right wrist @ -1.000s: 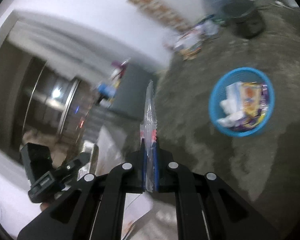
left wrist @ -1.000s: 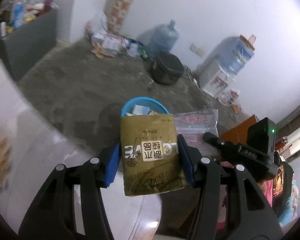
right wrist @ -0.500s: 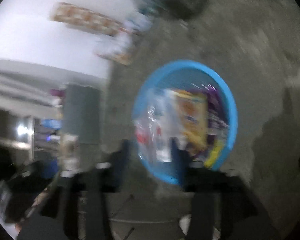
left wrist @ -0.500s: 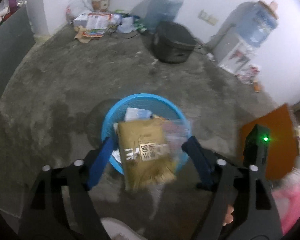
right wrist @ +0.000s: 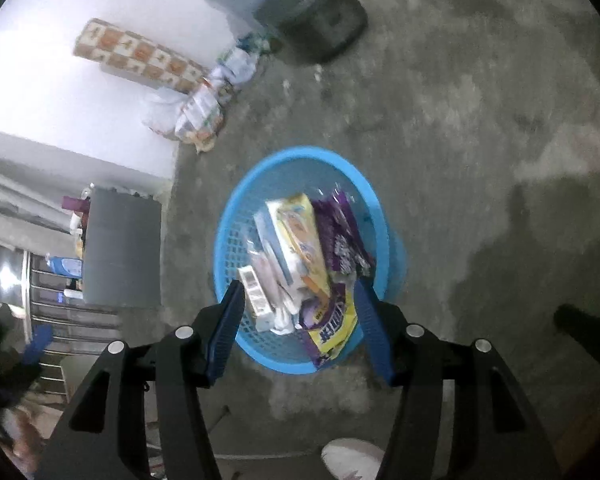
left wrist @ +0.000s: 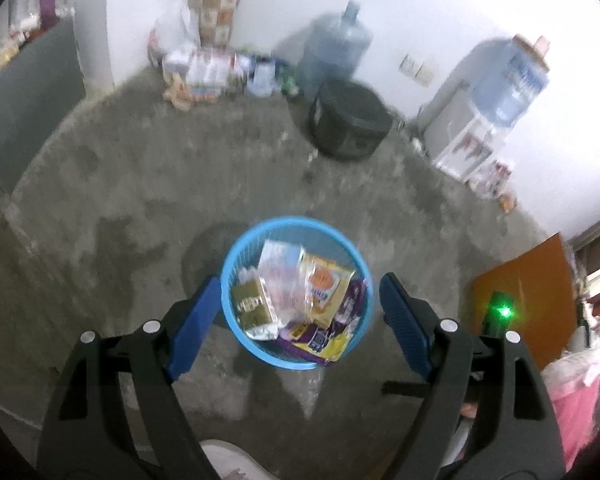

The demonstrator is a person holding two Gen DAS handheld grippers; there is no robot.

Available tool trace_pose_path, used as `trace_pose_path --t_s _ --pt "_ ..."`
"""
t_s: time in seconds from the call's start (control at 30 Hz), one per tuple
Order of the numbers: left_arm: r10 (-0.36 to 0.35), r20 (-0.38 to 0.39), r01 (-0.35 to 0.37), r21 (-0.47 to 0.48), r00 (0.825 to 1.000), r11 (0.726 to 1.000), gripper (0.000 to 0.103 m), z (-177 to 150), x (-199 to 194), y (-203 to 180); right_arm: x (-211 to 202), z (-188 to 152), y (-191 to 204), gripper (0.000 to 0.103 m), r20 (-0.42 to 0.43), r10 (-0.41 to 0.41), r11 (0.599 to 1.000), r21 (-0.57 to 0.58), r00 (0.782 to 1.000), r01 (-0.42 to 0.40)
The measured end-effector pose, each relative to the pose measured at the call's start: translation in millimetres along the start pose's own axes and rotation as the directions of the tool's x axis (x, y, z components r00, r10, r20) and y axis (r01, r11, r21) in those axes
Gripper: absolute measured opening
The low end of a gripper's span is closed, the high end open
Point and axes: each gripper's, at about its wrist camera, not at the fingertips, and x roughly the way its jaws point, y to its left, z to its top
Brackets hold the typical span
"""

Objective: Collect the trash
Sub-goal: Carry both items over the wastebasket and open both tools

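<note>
A blue mesh basket [left wrist: 236,254] [right wrist: 260,168] stands on the concrete floor below both grippers. Inside it lie a gold packet [left wrist: 254,306], a clear bag with red print [left wrist: 280,280] [right wrist: 266,264], a yellow and orange packet [left wrist: 324,288] [right wrist: 300,232] and purple wrappers [left wrist: 320,338] [right wrist: 340,240]. My left gripper [left wrist: 297,280] hangs open above the basket with nothing between its blue pads. My right gripper [right wrist: 298,283] is over the basket's near rim. Its jaws are opening and hold nothing.
A black round pot [left wrist: 350,120] and large water bottles [left wrist: 336,56] stand by the far wall, with a rubbish pile [left wrist: 204,68] to the left. An orange board [left wrist: 532,292] and pink bag [left wrist: 572,392] are at right. A white shoe [right wrist: 352,458] is near.
Both grippers swung down over the basket and opened. The gold packet left the left gripper and the clear bag left the right one. Both now lie in the basket.
</note>
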Motion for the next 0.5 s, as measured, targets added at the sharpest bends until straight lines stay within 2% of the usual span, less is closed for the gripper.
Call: trace_pose_path --t_s 0.1,0.17,0.23,0.3,0.4,0.43,0.5 --pt "-0.004 0.092 0.004 0.0 0.996 1.0 0.08 -3.6 -64.2 -0.5 -37.4 -8.9 41.7 0.056 0.08 -0.018 0.991 -0.132 0.997 0.028" --pt "0.033 0.173 -0.032 -0.013 0.984 0.999 0.084 -12.6 -113.7 0.0 -63.1 -19.3 72.3 0.057 0.122 -0.01 0.974 -0.223 0.993 0.037" --pt "0.094 0.264 -0.084 -0.049 0.96 0.995 0.09 -29.3 -166.6 0.6 -92.5 -38.1 109.0 0.066 0.174 0.006 0.941 -0.333 0.985 0.054" --pt "0.141 0.324 -0.117 -0.091 0.936 0.989 0.092 -46.2 -206.3 2.4 -116.1 -57.4 138.0 0.074 0.217 0.034 0.905 -0.42 0.976 0.063" --pt "0.2 0.378 -0.15 -0.159 0.904 0.976 0.093 -79.3 -263.8 9.7 -161.0 -100.6 190.1 0.084 0.253 0.098 0.806 -0.587 0.962 0.072" --pt "0.228 0.387 -0.166 -0.188 0.894 0.968 0.093 -90.1 -279.5 12.8 -173.9 -114.0 202.5 0.087 0.254 0.122 0.777 -0.626 0.96 0.067" --pt "0.328 0.398 -0.225 -0.284 0.857 0.932 0.094 -122.3 -318.3 19.4 -195.5 -136.1 219.9 0.091 0.25 0.155 0.731 -0.68 0.956 0.06"
